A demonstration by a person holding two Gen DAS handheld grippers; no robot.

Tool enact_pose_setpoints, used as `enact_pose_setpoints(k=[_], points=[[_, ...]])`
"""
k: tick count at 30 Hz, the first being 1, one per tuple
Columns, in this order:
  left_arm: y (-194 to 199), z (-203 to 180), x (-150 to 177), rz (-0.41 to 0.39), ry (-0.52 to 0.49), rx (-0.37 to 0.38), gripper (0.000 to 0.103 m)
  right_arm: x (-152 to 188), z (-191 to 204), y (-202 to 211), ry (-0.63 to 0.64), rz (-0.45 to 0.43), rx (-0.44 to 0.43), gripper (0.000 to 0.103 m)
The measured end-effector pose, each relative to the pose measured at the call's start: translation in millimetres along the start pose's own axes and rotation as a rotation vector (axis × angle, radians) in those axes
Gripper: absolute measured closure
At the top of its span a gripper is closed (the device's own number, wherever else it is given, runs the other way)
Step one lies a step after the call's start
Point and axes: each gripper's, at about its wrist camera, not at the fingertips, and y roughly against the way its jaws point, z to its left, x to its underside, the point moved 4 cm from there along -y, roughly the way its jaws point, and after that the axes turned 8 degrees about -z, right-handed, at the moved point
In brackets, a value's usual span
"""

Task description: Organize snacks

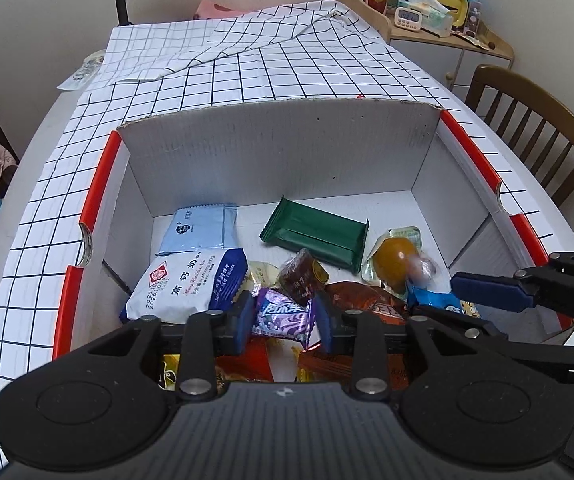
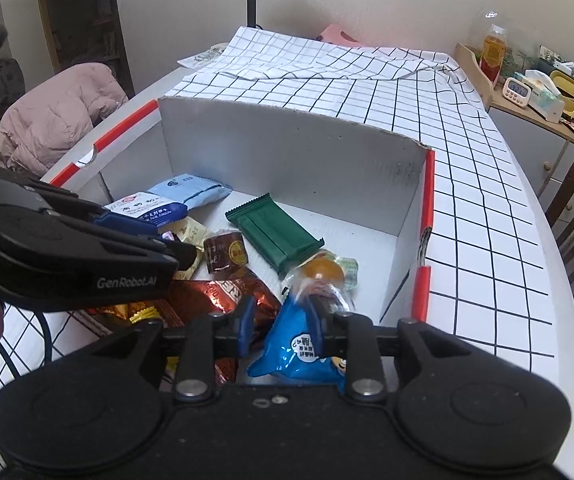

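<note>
**Snack box, sorting in progress: contents and tools, largest first**

1. Table: rounded white top under a white cloth with a dark grid, creased and folded at the far end.

2. Cardboard box: open-topped, corrugated, matt white inside, red edging along the side rims. It stands on the cloth and holds every snack seen; none lies outside it in either view.

3. Left gripper: black frame, blue pads, jaws narrowly apart. The purple candy, a glossy twist-end wrapper, sits between the pads; whether they press on it cannot be told.

4. Right gripper: same build, jaws narrowly apart over the blue pouch, a shiny triangular bag. A small clear-wrapped sweet shows blurred at the fingertips, apparently loose.

5. Green bar: flat foil rectangle, crimped ends, box centre.

6. White-and-blue packet: pillowy, printed, left side.

7. Pale blue sachet: flat, behind it.

8. Red-brown foil bag: crinkled, near edge.

9. Amber jelly cup: smooth dome under a peel lid, right side.

10. Brown candy: small, dark wrapper.

Status, as judged: gathering looks largely done; contents lie jumbled and overlapping toward the near wall, so grouping remains.
</note>
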Motion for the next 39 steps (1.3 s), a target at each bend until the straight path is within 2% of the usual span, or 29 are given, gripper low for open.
enact_pose_setpoints(k=[1, 2, 7, 9, 17, 20, 22, 27, 33, 39], points=[[1, -1, 0, -0.004, 0.0, -0.002, 0.051, 0, 0, 2, -0.002, -0.005, 0.001, 0.069], [3, -1, 1, -0.01, 0.002, 0.004, 0.049, 0, 0, 3, -0.004, -0.009, 0.004, 0.063], [15, -4, 0, -0.042, -0.004, 0.005, 0.048, 1, -3, 13, -0.027, -0.031, 0.009, 0.054], [21, -4, -1, -0.055, 0.001, 0.002, 0.047, 1, -6, 19, -0.039, -0.044, 0.012, 0.045], [50, -3, 1, -0.11, 0.01, -0.012, 0.045, 2, -9, 50, -0.08, -0.109, 0.007, 0.024], [63, -2, 6, -0.129, 0.01, -0.019, 0.039, 3, -7, 65, -0.083, -0.14, 0.0, 0.019], [73, -1, 9, -0.154, 0.012, -0.019, 0.032, 4, -6, 75, -0.083, -0.164, -0.002, 0.014], [100, 0, 16, -0.197, 0.028, 0.002, 0.032, 10, -1, 101, -0.073, -0.22, -0.01, 0.003], [131, -1, 32, -0.268, 0.031, -0.002, 0.022, 21, 3, 132, -0.071, -0.29, -0.023, 0.001], [156, -7, 53, -0.325, 0.014, -0.025, 0.022, 33, 9, 156, -0.087, -0.34, -0.051, 0.0]])
